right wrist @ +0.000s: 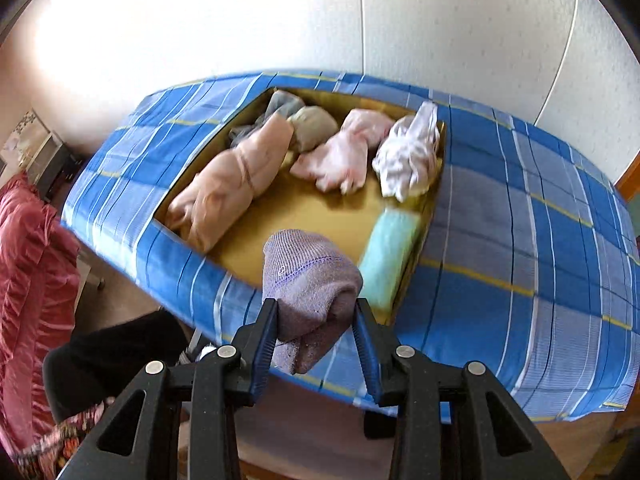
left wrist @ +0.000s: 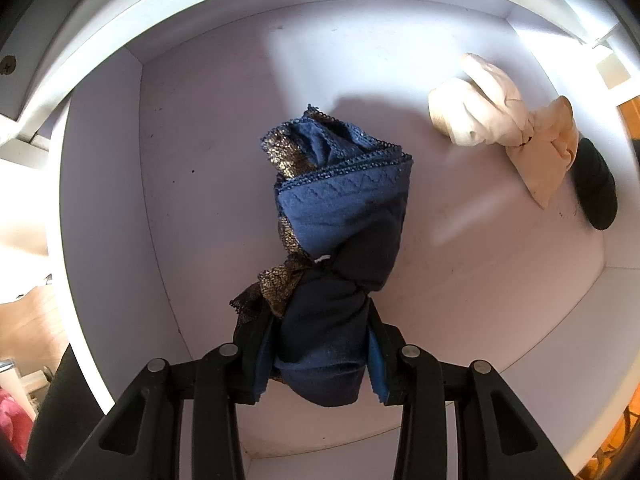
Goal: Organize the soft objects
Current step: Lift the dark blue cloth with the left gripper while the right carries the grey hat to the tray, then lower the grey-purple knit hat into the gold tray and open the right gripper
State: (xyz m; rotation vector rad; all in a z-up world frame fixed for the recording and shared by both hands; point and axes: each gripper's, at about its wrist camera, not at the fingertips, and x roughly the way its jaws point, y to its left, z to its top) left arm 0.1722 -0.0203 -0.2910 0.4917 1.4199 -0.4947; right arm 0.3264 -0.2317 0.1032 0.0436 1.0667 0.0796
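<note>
Left wrist view: the left claw (left wrist: 320,364) points down into a white drawer (left wrist: 120,184), its jaws partly closed and pressed on both sides of a dark blue bundle (left wrist: 340,240) trimmed with gold-flecked lace. The bundle hangs from the claw toward the drawer floor; whether its far end touches the floor cannot be told. Near the drawer's right wall lies a cream knotted bundle (left wrist: 496,120), and just beside it, against that wall, a black rolled item (left wrist: 596,188).

Right wrist view: the right claw (right wrist: 316,344) is partly closed on a lavender knit sock roll (right wrist: 310,292), blue pads gripping its two sides — the roll is held in the air in front of a table covered with a blue plaid cloth (right wrist: 540,260). On the table stands an open yellow-lined box (right wrist: 304,212) holding a peach bundle (right wrist: 236,176), a grey-beige bundle (right wrist: 312,126), a pink bundle (right wrist: 348,156), a white crumpled cloth (right wrist: 408,156) and a mint folded piece (right wrist: 390,256). At the left edge, red fabric (right wrist: 32,260).
</note>
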